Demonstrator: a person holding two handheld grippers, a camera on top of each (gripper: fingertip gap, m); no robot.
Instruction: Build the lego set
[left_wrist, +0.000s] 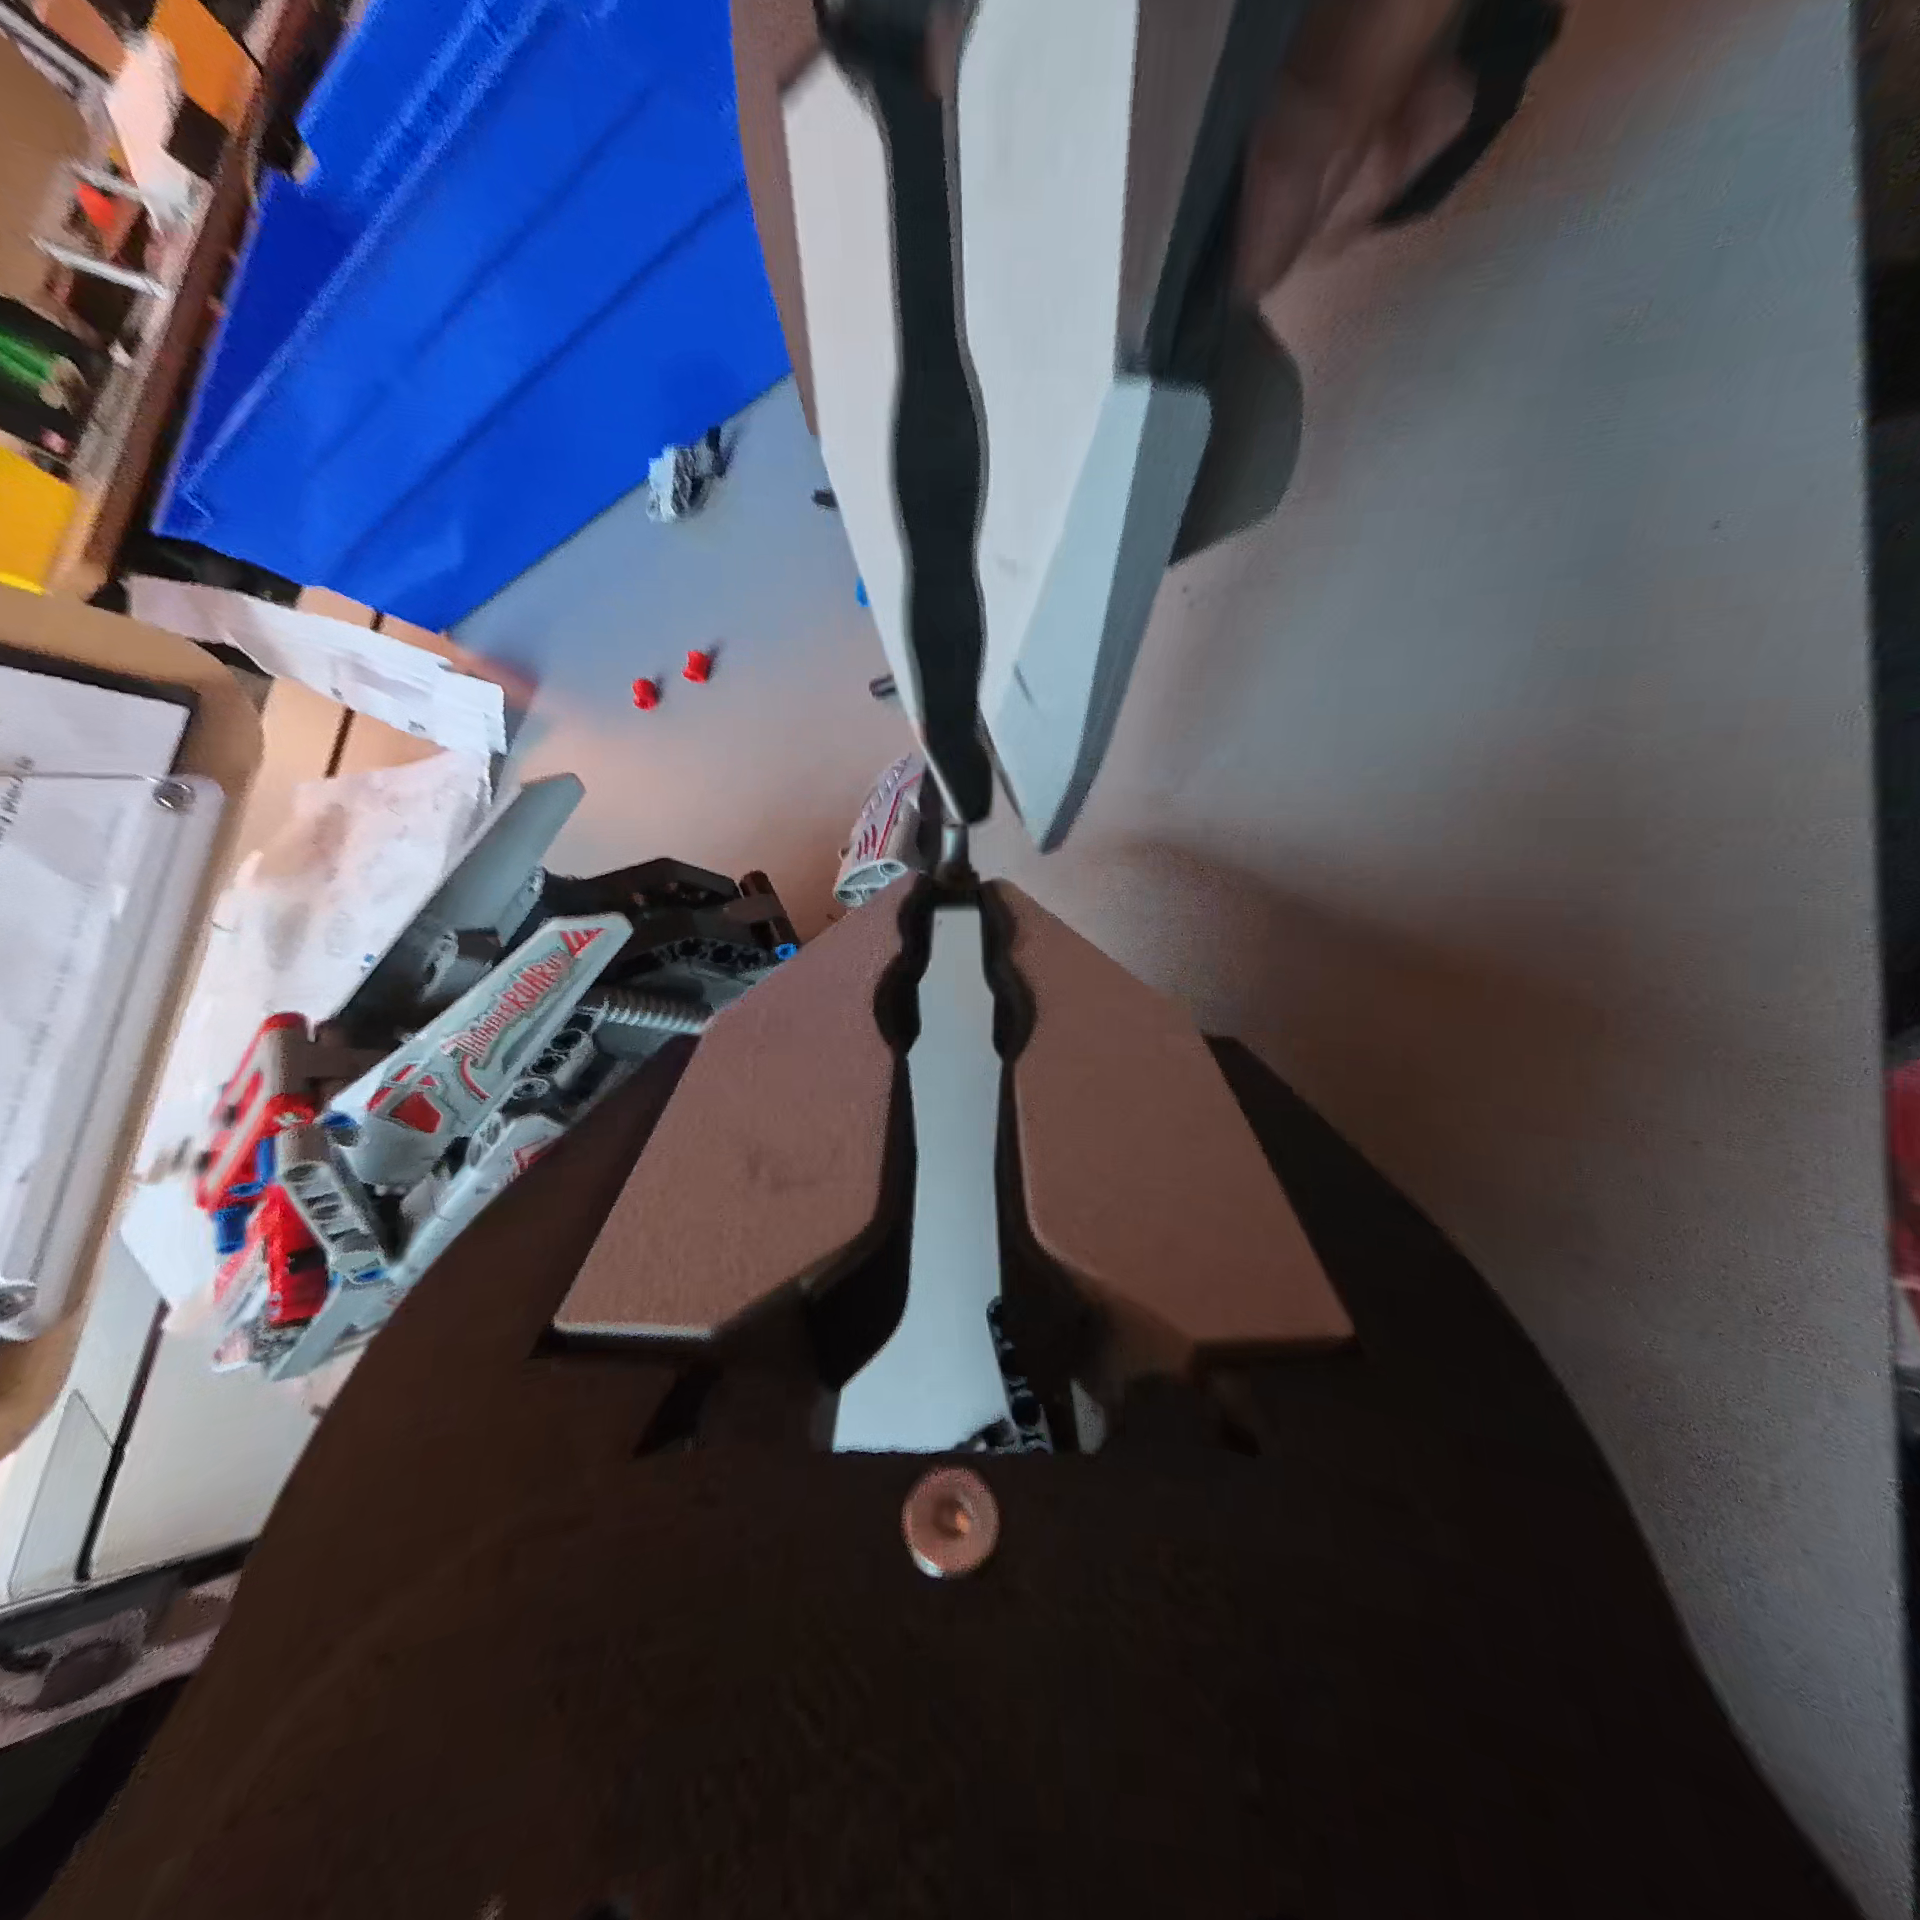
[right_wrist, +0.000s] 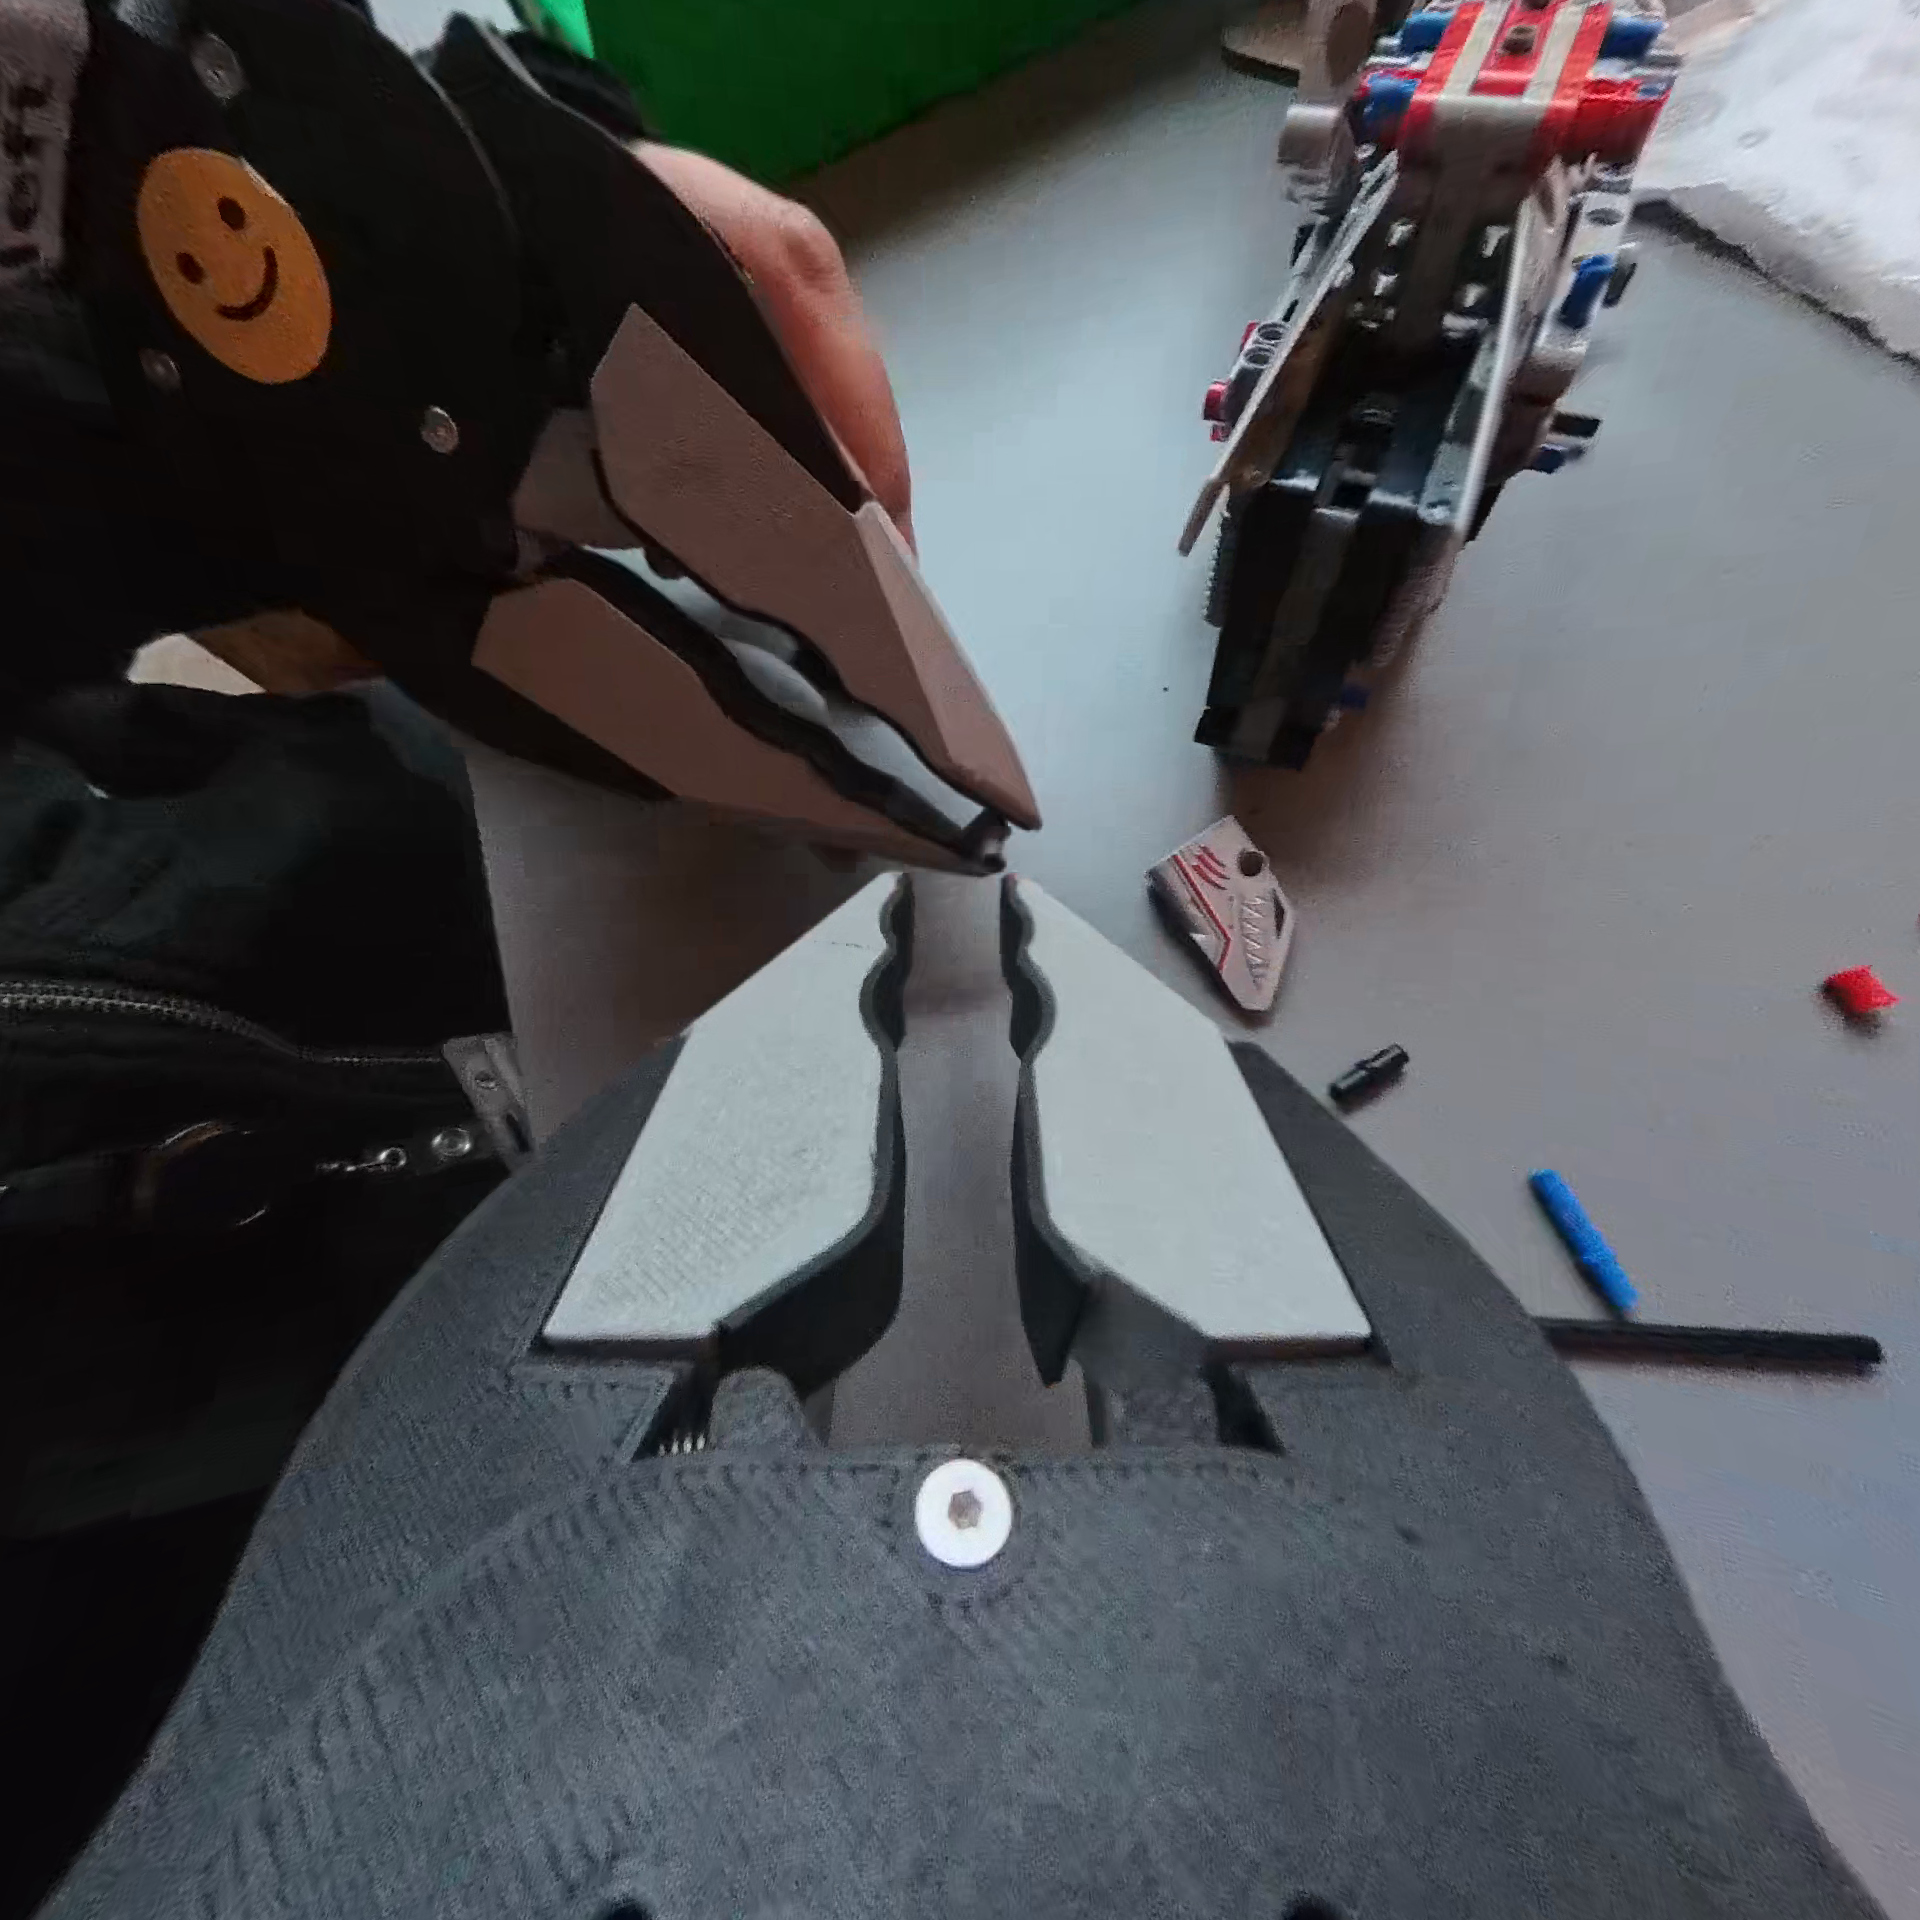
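My left gripper (left_wrist: 956, 888) is shut on a small dark pin (left_wrist: 954, 844), pinched at the very tips. In the right wrist view it (right_wrist: 992, 840) comes in from the upper left with the pin (right_wrist: 985, 836) in its tips. My right gripper (right_wrist: 954, 883) is open with a narrow gap, its tips just under the pin and nothing between them. In the left wrist view it (left_wrist: 961, 805) points down from above, tip to tip with the left one. The part-built red, white and blue lego model (right_wrist: 1434, 364) stands on the grey table (right_wrist: 1039, 416); it also shows in the left wrist view (left_wrist: 416, 1122).
A white panel piece with red stripes (right_wrist: 1231, 914) lies near the tips. A black pin (right_wrist: 1369, 1072), a blue axle (right_wrist: 1584, 1242), a long black axle (right_wrist: 1714, 1349) and a red piece (right_wrist: 1860, 992) lie to the right. A blue bin (left_wrist: 468, 312), a green bin (right_wrist: 831, 62) and papers (left_wrist: 343, 862) border the table.
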